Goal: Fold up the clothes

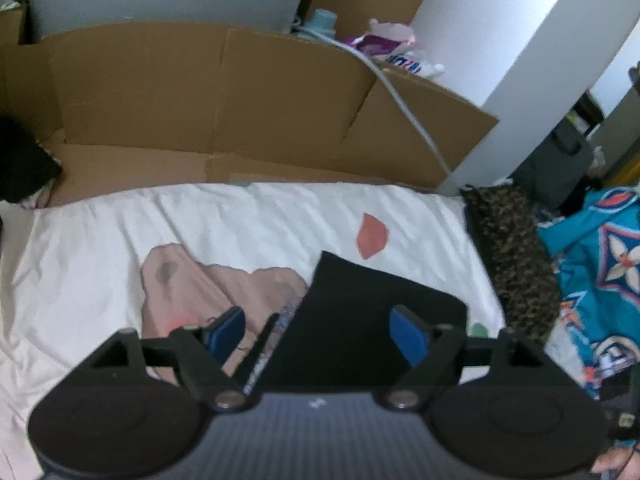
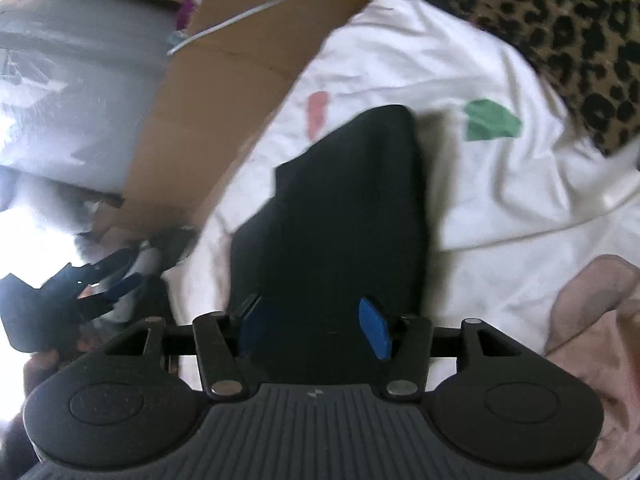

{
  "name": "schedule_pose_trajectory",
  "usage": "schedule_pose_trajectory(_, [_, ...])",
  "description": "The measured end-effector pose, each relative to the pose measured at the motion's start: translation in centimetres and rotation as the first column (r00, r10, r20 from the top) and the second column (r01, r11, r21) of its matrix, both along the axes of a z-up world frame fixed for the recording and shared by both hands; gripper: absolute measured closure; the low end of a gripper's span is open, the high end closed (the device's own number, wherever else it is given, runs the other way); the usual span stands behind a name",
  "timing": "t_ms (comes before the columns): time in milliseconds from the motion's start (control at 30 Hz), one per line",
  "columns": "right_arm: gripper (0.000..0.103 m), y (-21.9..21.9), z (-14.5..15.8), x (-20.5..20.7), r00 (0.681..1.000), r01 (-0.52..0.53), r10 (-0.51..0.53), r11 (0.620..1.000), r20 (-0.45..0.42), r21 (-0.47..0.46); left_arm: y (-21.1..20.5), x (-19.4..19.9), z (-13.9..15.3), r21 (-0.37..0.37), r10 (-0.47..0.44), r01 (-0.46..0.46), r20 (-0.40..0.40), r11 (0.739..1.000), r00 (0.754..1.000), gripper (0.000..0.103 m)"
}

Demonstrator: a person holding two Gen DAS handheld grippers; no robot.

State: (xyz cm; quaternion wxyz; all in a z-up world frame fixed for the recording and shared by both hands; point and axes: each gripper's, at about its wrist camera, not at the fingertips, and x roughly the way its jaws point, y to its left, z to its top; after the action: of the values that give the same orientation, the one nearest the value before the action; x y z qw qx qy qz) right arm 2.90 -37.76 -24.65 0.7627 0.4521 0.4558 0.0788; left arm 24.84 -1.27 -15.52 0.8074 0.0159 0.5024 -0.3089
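My left claw [image 1: 318, 330] is spread wide with nothing between its blue pads, and my right claw [image 2: 316, 330] is spread too, gripping nothing. The black garment [image 1: 372, 312] lies folded into a thick dark slab on the white sheet [image 1: 120, 232], just beside the pink cloth [image 1: 208, 284] and under both claws. I judge this fold finished and the cloth let go, so the careful move now is to lift clear without a pad snagging an edge. If another fold is wanted, I should pinch both near corners evenly, carry them over together, and lay the edge square before letting go.
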Motion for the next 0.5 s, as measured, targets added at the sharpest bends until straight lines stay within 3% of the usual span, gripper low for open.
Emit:
schedule_pose_trajectory(100, [0.043, -0.3, -2.4, -1.0, 0.999, 0.040, -0.040, 0.999, 0.012, 0.016, 0.0, 0.8, -2.1, -0.003, 0.043, -0.043, -0.029, 0.999, 0.999, 0.022])
schedule_pose_trajectory(233, [0.043, 0.6, -5.6, -1.1, 0.999, 0.050, -0.050, 0.998, -0.002, 0.041, -0.3, 0.7, -5.4, 0.063, 0.011, -0.010, -0.019, 0.998, 1.000, 0.022])
schedule_pose_trajectory(433, [0.046, 2.0, -8.2, -1.7, 0.994, 0.098, -0.103, 0.987, 0.027, 0.128, 0.8, 0.2, -9.5, 0.056, -0.028, 0.030, -0.039, 0.998, 0.999, 0.022])
schedule_pose_trajectory(500, [0.059, 2.3, -8.7, -1.8, 0.994, 0.101, -0.106, 0.983, 0.030, 0.153, 1.1, -0.1, -10.2, 0.037, -0.058, 0.060, -0.044, 0.998, 0.997, 0.022])
